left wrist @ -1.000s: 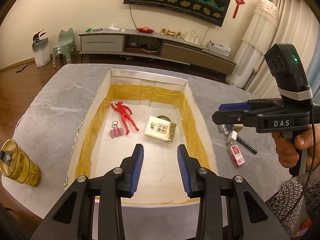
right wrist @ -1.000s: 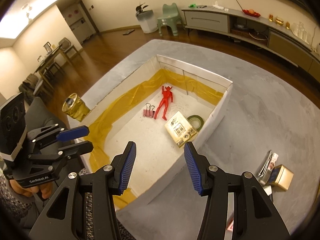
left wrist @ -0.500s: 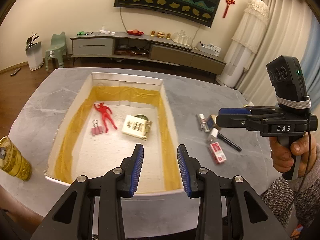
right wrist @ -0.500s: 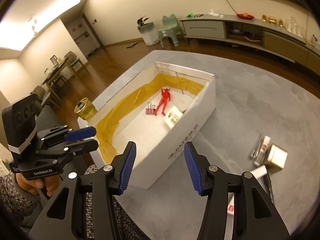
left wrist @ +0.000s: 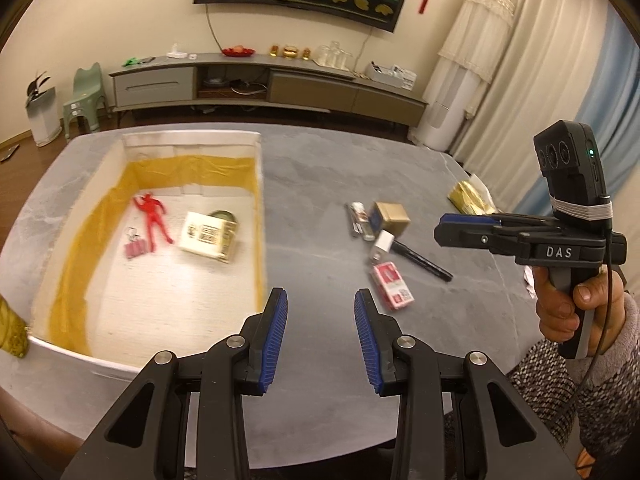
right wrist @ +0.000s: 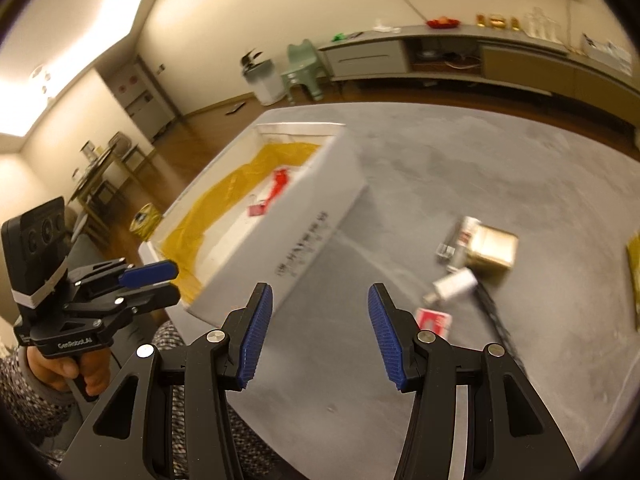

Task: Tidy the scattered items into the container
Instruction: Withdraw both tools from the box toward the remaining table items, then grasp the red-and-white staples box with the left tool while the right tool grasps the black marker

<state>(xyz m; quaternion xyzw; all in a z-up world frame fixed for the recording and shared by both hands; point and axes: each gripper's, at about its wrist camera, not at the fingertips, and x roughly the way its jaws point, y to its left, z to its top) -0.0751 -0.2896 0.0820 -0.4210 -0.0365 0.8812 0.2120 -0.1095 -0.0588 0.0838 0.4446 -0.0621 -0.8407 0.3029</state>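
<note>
We note both tongs released, empty: left tongs [left wrist: 320,336], right tongs [right wrist: 320,336]. White box [left wrist: 260,184] on desk [left wrist: 340,168] holds red figure [left wrist: 154,220]; gold tin [left wrist: 394,216], red packet [left wrist: 392,280], black pen [left wrist: 424,262] lie scattered beside it.

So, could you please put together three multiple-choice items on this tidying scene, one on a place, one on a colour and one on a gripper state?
1. Where does the small red-and-white packet lie?
A. inside the box
B. on the grey table, right of the box
C. on the floor

2. What colour is the small plastic figure in the open white foam box?
A. red
B. green
C. blue

3. How does the left gripper stand?
A. shut on the figure
B. shut on nothing
C. open, holding nothing

Answers: 1 B, the packet lies on the grey table outside the box wall. 2 A, it is bright red against the white floor. 3 C, its blue pads stand apart with only table between them.
</note>
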